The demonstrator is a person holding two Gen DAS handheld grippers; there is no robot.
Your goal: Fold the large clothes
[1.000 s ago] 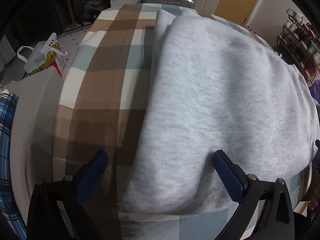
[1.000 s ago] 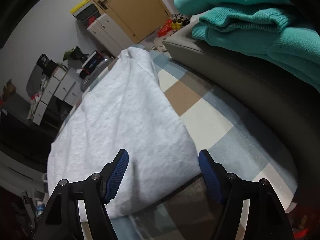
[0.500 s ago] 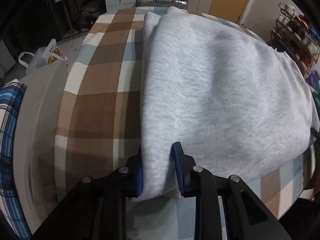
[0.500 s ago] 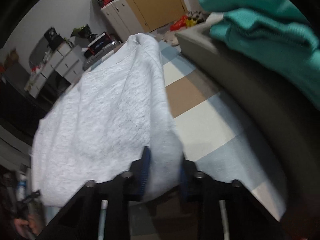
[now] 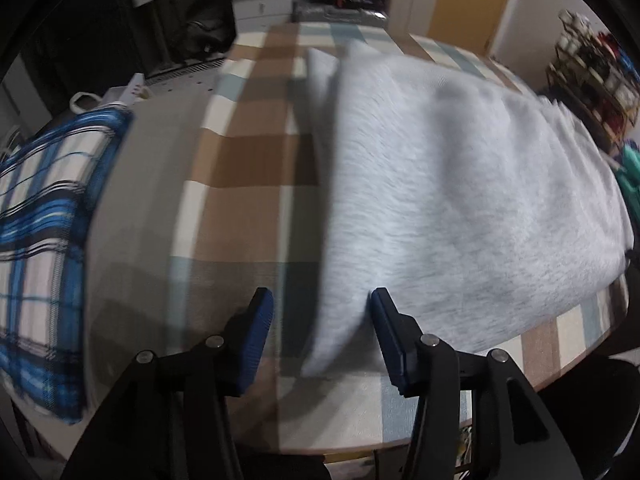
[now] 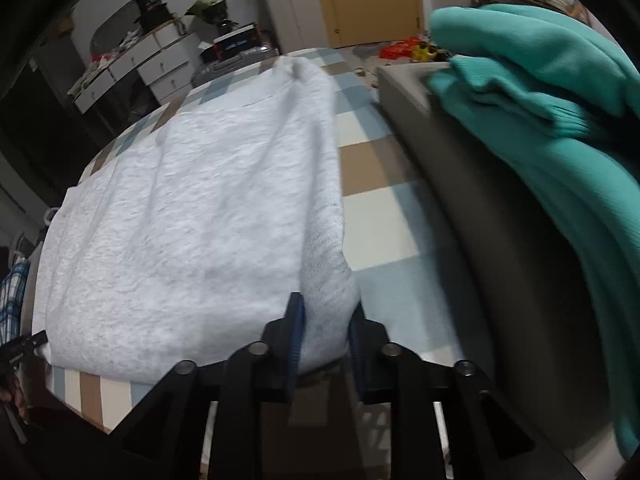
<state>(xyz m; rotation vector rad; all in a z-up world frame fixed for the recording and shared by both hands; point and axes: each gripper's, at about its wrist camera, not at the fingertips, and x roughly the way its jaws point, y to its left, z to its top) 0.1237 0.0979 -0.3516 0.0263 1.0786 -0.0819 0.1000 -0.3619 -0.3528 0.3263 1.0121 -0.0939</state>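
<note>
A checked tablecloth (image 5: 248,168) in brown, cream and pale blue covers a table, and a large grey sweatshirt (image 5: 460,208) lies spread across its middle and right side. Bare cloth shows along the sweatshirt's left edge and along the table's near edge. On the left, just past the cloth, a grey cushion (image 5: 132,216) carries a blue plaid garment (image 5: 40,240). In the right wrist view a dark grey cushion (image 6: 500,240) borders the table's right side, with a teal sweater (image 6: 560,120) heaped on it; a strip of checked cloth lies open between it and the sweatshirt (image 6: 192,220).

Both grippers point steeply downward at the sweatshirt's near edge. The left gripper (image 5: 322,338) is opening, its blue pads partly apart; the sweatshirt's near left corner sits between them, against the right pad and clear of the left. The picture is blurred. The right gripper (image 6: 324,340) is almost closed, easing slightly wider, and its pads pinch a bunched fold at the sweatshirt's near right corner.
</note>
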